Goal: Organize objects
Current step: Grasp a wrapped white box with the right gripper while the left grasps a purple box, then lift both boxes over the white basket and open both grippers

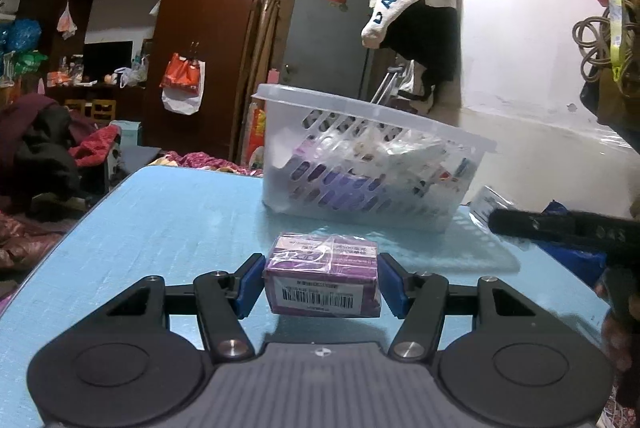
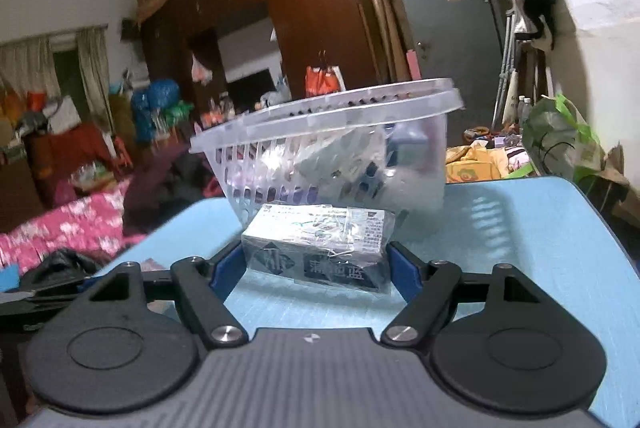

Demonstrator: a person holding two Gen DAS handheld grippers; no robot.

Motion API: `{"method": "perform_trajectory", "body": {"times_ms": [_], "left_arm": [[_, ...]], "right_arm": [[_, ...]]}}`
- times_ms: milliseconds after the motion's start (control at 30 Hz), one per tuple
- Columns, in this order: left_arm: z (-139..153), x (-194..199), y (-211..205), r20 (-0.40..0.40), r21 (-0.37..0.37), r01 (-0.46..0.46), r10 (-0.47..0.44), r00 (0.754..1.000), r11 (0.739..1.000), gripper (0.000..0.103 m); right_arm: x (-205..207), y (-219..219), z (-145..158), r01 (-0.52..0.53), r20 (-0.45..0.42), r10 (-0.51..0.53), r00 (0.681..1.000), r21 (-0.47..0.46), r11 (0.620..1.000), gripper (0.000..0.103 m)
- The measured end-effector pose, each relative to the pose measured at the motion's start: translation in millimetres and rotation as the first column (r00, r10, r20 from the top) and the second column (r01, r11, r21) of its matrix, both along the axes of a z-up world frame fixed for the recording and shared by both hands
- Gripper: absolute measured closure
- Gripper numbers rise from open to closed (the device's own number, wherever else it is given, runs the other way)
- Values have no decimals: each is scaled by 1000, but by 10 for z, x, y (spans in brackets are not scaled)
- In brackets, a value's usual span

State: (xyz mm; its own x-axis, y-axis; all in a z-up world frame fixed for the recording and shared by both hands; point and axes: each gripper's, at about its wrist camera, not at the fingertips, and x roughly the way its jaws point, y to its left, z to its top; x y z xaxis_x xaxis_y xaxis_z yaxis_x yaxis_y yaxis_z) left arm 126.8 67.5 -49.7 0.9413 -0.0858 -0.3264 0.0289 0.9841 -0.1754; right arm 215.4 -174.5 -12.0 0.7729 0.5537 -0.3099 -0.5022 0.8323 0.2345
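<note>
Boxes of wrapped goods are being gathered toward a clear slotted basket point(image 1: 372, 164) sitting on a blue table point(image 1: 160, 228). Left gripper point(image 1: 321, 282) is pinching a purple barcoded box point(image 1: 322, 278) between its blue pads, just in front of the basket. Right gripper point(image 2: 310, 264) is clamping a dark plastic-wrapped box point(image 2: 320, 248), its pads pressing both ends, close against the basket wall. Each box is probably needing a lift clear above the rim before being lowered inside, one hand at a time.

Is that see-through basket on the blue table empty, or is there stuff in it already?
Partly filled. Through the slotted walls of the basket you can see purple and white packets piled inside, below the rim. What they are is unclear.
</note>
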Motion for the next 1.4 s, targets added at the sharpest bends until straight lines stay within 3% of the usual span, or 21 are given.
{"method": "perform_trajectory", "body": {"times_ms": [167,500,667,733,867,967,1000,1033,1067,1100,1267,1400], "left_arm": [[19,25,-102,4,18,9,-9,1000,1000,40],[115,51,-182,25,42,11,-12,1000,999,40],[692,297,-158,100,44,53,-57,993,998,40],[1010,545,-135,112,49,45,-51,992,998,40],[1428,1204,-116,92,84,2,-9,996,996,40],[1422,1624,-94,48,89,-44,40,998,995,39],[1378,1722,-95,41,87,-33,29,999,996,35],[1323,1810,-100,25,100,-19,16,1000,995,17],[1259,1870,-89,4,97,-34,34,999,995,8],[1198,1889,-64,-9,92,-45,46,999,995,1],[1073,1685,-78,11,136,-63,63,998,989,1],[1060,1376,-144,27,171,-43,39,999,984,1]], "right_arm": [[-125,-13,-70,12,31,-12,999,-18,1000,25],[-217,-195,-39,-53,63,49,997,60,997,24],[5,-61,451,-112,164,104,981,40,993,24],[223,26,760,-112,227,102,968,31,993,24],[809,300,1181,-101,250,106,962,-31,994,24],[1252,527,1181,-79,218,105,970,-125,989,24],[1374,595,1128,-92,196,123,973,-160,983,23],[1462,636,1064,-79,176,111,978,-181,980,18],[1521,670,994,-48,168,81,982,-190,981,4],[1554,683,935,-30,166,63,984,-196,980,0],[1403,454,864,-31,189,51,981,-109,994,0],[1243,369,933,18,109,-3,994,-137,990,0]]}}
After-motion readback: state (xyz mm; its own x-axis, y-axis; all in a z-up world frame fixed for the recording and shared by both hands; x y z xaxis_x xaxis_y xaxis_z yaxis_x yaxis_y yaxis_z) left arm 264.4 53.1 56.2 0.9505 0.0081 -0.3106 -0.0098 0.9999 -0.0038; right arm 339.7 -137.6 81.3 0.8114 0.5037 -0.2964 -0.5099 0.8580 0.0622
